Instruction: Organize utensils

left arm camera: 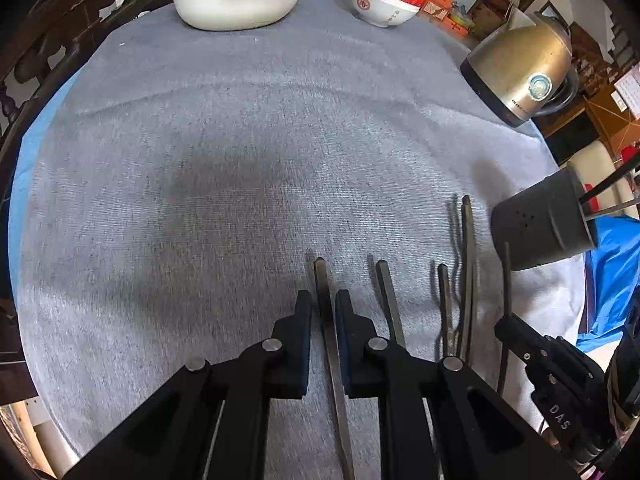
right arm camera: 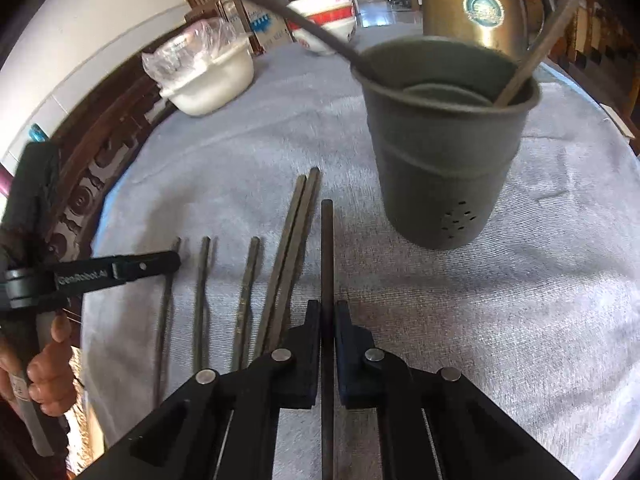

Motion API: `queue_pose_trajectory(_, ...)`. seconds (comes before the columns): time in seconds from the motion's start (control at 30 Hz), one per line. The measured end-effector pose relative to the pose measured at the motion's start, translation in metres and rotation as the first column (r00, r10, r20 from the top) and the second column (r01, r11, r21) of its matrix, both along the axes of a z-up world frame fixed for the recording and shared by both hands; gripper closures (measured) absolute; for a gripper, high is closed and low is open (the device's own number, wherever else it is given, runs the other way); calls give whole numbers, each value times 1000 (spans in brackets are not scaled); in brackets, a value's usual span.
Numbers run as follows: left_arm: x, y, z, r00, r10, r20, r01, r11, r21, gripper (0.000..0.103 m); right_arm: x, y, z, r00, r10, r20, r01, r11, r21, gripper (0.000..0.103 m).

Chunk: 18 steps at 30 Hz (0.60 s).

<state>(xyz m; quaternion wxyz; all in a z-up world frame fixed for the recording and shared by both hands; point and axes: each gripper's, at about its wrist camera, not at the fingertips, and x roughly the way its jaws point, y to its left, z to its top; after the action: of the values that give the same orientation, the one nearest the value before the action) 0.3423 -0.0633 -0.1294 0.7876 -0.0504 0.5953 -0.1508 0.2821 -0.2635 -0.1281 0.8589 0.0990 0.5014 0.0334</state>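
In the left wrist view the left gripper [left arm camera: 323,300] points down at a grey cloth [left arm camera: 240,160] covering the table, its jaws drawn in on a single dark chopstick [left arm camera: 326,312] that runs near to far between the pads. To the right of it more chopsticks lie roughly parallel on the cloth: one just beside [left arm camera: 387,300], another [left arm camera: 444,300] further right, then a close pair [left arm camera: 466,264]. The right gripper [left arm camera: 505,330] comes in at the near right edge, pinching a thin dark stick. A dark grey utensil cup [left arm camera: 536,232] stands to the right with sticks poking out of it; a brass-coloured kettle [left arm camera: 520,68] sits farther off, a white basin [left arm camera: 236,0] and stacked red-and-white bowls [left arm camera: 384,0] at the far edge. In the right wrist view the right gripper [right arm camera: 327,320] is pressed together on one chopstick [right arm camera: 327,260] lying near to far. Left of it lie the pair [right arm camera: 296,232] and three single sticks. The cup [right arm camera: 444,160] stands just far-right, holding two chopsticks. At the left edge a hand [right arm camera: 44,368] holds the left gripper [right arm camera: 176,258], whose tips meet the leftmost stick.
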Motion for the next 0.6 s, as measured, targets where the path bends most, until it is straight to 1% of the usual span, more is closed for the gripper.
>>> queue_pose_trajectory(0.17, -7, 4, 8, 1000, -1, 20, 2, 1000, -22, 91, -9, -2, 13, 999, 3, 52, -4, 1000, 22, 96)
queue_pose_trajectory(0.2, -7, 3, 8, 1000, 2, 14, -2, 1000, -20, 91, -10, -2, 14, 998, 3, 55, -4, 1000, 21, 96)
queue_pose_trajectory(0.27, -2, 7, 1, 999, 37, -23, -37, 999, -3, 91, -10, -2, 13, 999, -1, 50, 0, 1000, 20, 96)
queue_pose_trajectory(0.3, 1, 8, -3, 998, 44, -36, -44, 999, -3, 88, -10, -3, 12, 999, -2, 47, 1, 1000, 25, 96)
queue_pose_trajectory(0.37, 2, 9, -5, 998, 52, -48, -53, 998, -23, 86, -11, -4, 11, 999, -5, 44, 4, 1000, 24, 96)
queue_pose_trajectory(0.43, 3, 8, -5, 997, 59, -54, -60, 998, -20, 83, -8, -3, 7, 999, -6, 37, 5, 1000, 23, 96)
queue_pose_trajectory(0.57, 6, 2, -5, 996, 58, -69, -60, 997, -38, 65, -8, -4, 2, 999, -11, 30, 10, 999, 32, 96)
queue_pose_trajectory(0.6, 6, -1, -5, 997, 54, -63, -56, 998, -27, 65, -7, -4, 1, 1000, -10, 29, 9, 999, 33, 96)
